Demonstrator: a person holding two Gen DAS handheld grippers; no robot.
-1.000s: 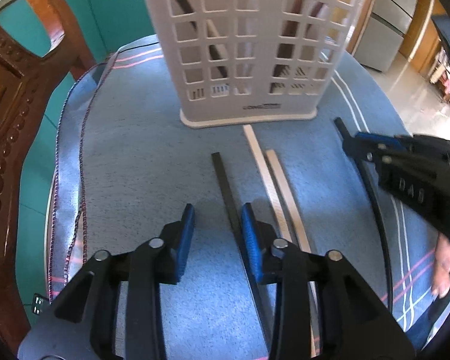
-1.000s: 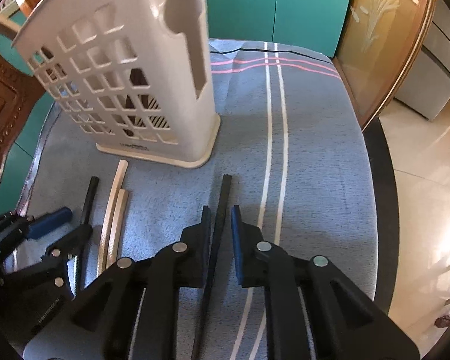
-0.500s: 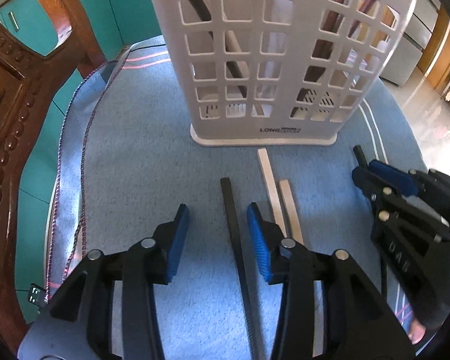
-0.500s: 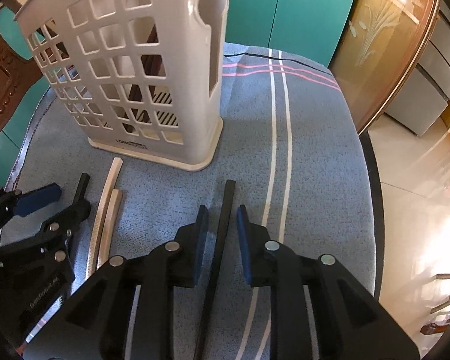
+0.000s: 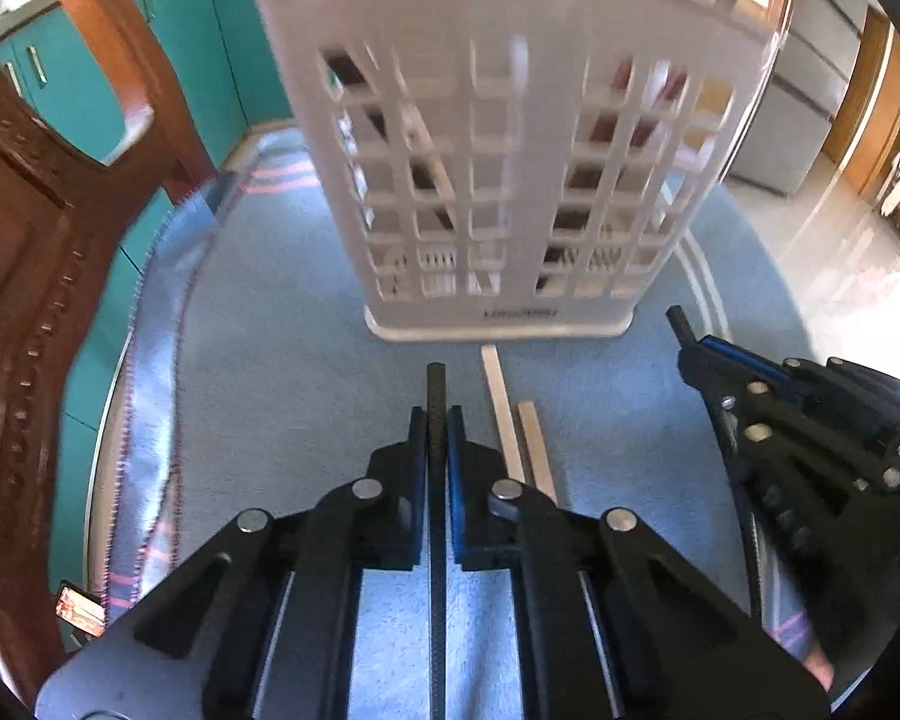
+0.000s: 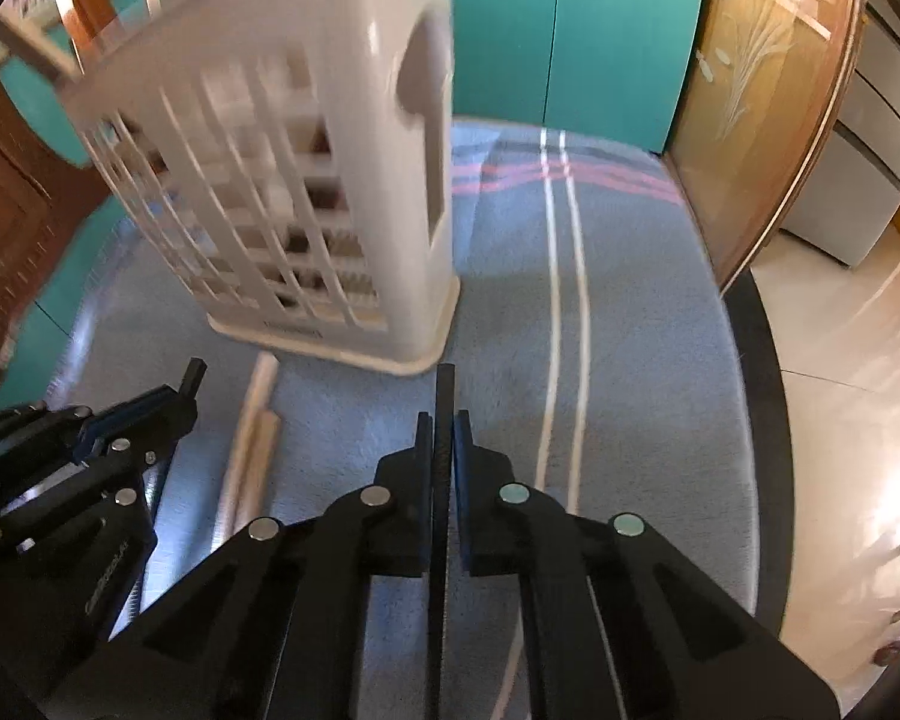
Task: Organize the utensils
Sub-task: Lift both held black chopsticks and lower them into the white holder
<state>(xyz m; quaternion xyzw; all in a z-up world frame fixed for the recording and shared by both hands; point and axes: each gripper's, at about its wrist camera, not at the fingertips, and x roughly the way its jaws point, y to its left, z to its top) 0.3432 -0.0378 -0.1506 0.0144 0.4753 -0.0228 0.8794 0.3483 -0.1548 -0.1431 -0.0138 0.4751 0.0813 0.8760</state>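
Note:
My left gripper (image 5: pixel 437 420) is shut on a black chopstick (image 5: pixel 436 387) whose tip sticks out past the pads toward the white lattice utensil basket (image 5: pixel 510 180). My right gripper (image 6: pixel 444 426) is shut on a second black chopstick (image 6: pixel 444 396), its tip near the basket's (image 6: pixel 306 180) base corner. Two pale wooden chopsticks (image 5: pixel 513 420) lie side by side on the blue cloth between the grippers, also seen as wooden chopsticks (image 6: pixel 252 438) in the right wrist view. Each gripper shows in the other's view: the right gripper (image 5: pixel 699 354), the left gripper (image 6: pixel 180 405).
A blue cloth (image 5: pixel 258 360) with pink and white stripes covers the round table. A carved wooden chair (image 5: pixel 24 276) stands at the left edge. Teal cabinets (image 6: pixel 570 42) and a wood-framed glass door (image 6: pixel 750 90) lie beyond the table. The basket holds several dark utensils.
Both grippers have shut on their black chopsticks, which earlier lay loose between open jaws. Both have risen a little, and the basket looks nearer.

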